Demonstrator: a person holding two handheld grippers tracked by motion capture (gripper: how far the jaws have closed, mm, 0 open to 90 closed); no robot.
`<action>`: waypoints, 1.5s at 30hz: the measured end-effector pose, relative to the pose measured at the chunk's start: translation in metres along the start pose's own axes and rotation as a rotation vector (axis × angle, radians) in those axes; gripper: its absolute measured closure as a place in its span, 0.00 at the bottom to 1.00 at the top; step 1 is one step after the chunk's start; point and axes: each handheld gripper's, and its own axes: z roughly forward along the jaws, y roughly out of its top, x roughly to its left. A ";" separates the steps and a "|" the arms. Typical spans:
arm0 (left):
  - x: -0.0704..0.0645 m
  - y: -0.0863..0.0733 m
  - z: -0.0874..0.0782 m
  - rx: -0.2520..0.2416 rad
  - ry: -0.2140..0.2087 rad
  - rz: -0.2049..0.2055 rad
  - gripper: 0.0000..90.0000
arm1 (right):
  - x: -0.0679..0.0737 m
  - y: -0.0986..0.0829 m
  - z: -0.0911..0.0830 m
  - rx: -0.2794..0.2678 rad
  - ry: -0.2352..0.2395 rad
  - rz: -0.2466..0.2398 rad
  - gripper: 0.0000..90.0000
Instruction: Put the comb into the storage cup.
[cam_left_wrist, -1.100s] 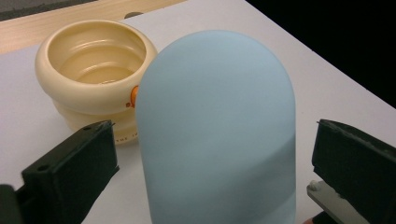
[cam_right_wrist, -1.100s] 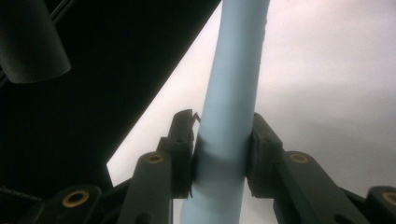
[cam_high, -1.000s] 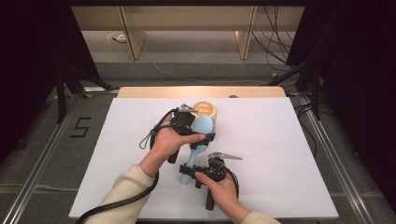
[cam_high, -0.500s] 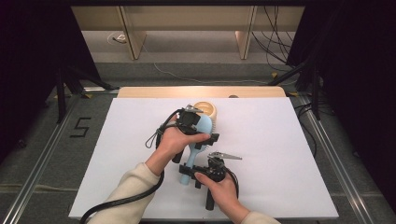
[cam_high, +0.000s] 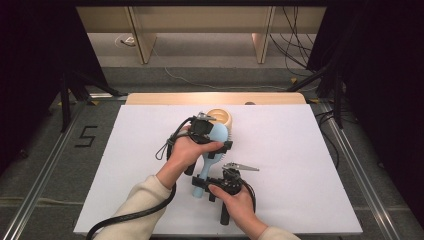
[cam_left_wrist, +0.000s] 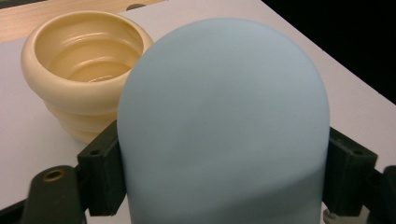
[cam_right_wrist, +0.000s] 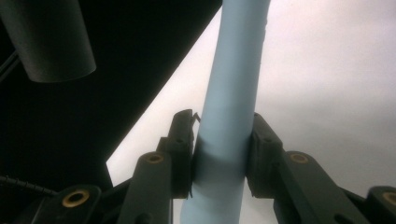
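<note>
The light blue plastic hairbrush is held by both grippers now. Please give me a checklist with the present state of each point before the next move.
1. Right gripper closed on the handle of the light blue plastic hairbrush: ok, both jaws press the handle in the right gripper view.
2. Left gripper closed on the brush head: ok, its jaws sit against both sides of the rounded head.
3. Brush lifted off the white table: cannot tell from these views.
4. Cream ribbed plastic bowl upright and empty: ok.
5. Brush head apart from the bowl: cannot tell; they lie close together, the head in front of the bowl.
6. Bristle side direction: cannot tell, the smooth back faces the left gripper's camera.
</note>
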 end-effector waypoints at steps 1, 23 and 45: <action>0.000 0.000 0.000 -0.002 -0.001 0.001 0.21 | 0.000 0.000 0.000 0.002 0.001 0.000 0.75; -0.008 0.002 -0.013 -0.067 0.059 0.061 0.21 | 0.001 0.010 -0.005 -0.029 -0.081 -0.099 0.57; -0.017 0.007 -0.031 -0.151 0.200 0.192 0.22 | 0.001 0.022 -0.014 -0.088 -0.203 -0.186 0.29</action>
